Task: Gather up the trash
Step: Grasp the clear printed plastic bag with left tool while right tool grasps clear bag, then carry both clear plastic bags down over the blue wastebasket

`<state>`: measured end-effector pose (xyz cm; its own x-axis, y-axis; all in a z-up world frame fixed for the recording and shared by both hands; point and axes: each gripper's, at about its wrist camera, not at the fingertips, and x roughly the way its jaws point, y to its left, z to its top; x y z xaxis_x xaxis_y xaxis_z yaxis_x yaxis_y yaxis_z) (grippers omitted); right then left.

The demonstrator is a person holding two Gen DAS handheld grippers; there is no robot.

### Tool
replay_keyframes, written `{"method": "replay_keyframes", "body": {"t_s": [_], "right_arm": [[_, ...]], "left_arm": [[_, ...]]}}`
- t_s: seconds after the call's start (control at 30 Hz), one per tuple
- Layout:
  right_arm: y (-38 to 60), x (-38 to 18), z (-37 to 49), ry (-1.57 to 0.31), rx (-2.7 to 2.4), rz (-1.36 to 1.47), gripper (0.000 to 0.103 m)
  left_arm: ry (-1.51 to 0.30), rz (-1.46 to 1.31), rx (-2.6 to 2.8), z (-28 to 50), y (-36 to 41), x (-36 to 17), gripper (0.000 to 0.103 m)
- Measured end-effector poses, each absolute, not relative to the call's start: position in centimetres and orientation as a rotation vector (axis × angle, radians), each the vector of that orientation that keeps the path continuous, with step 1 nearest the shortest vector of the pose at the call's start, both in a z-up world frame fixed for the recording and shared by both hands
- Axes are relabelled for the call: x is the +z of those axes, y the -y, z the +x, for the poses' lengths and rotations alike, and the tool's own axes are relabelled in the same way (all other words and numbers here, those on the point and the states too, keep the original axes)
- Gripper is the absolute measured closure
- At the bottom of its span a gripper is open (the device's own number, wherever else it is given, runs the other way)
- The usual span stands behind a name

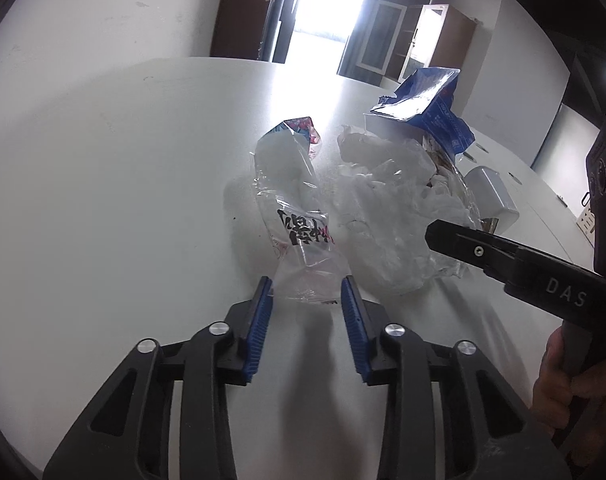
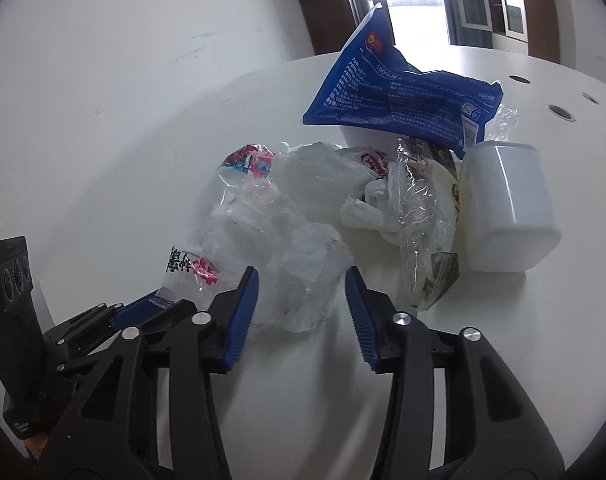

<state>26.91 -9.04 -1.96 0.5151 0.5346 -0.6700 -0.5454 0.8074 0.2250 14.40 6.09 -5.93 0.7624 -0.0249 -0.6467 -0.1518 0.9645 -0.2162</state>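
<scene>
Left gripper (image 1: 305,294) is hanging open over the near end of the clear printed wrapper (image 1: 299,236); the film is lying between the blue pads, but I am not seeing them press it. I am reading that wrapper as nearly weightless, limp and slick, so I am aiming for a pinch on a bunched fold at the near edge, not on the flat sheet. Its long axis is running away from me toward the window, the pink-printed end farthest off.

Moving rightward, the crumpled white plastic bag (image 2: 279,248) is sitting in the middle of the pile on the bench (image 1: 123,200), touching the wrapper. Right gripper (image 2: 303,292) is straddling its near lump, jaws apart, pads not yet squeezing as far as I can tell. It is soft with no clear axis; any thick crease should hold.

Further right, the blue pouch (image 2: 399,96) is propped atop the heap, tilting up to the left, stiffer and crinkly. Beside it the white tub (image 2: 507,204) is lying on its side, rigid and liable to roll.
</scene>
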Motion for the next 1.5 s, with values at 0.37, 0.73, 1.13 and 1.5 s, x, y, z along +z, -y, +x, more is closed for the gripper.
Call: {"method": "replay_keyframes", "body": {"t_s": [0.37,0.73,1.13,1.5], "right_arm": [[10.7,-1.3,24.5,-0.737,0.634,0.010,0.087],[15.9,-0.3,19.7,-0.651,0.599,0.018,0.088],[20.7,-0.7,13.0,-0.598,0.621,0.015,0.088],[23.4,-1.7,7.7,-0.595,0.653,-0.031,0.088]], "left_arm": [[-0.643,-0.268,0.055,12.7,-6.8,-4.1,0.099],[-0.563,-0.168,0.014,8.5,-3.3,-1.4,0.100],[-0.532,-0.106,0.010,2.0,-0.6,-2.1,0.100],[-0.565,-0.061,-0.039,-3.5,1.1,-2.4,0.101]]}}
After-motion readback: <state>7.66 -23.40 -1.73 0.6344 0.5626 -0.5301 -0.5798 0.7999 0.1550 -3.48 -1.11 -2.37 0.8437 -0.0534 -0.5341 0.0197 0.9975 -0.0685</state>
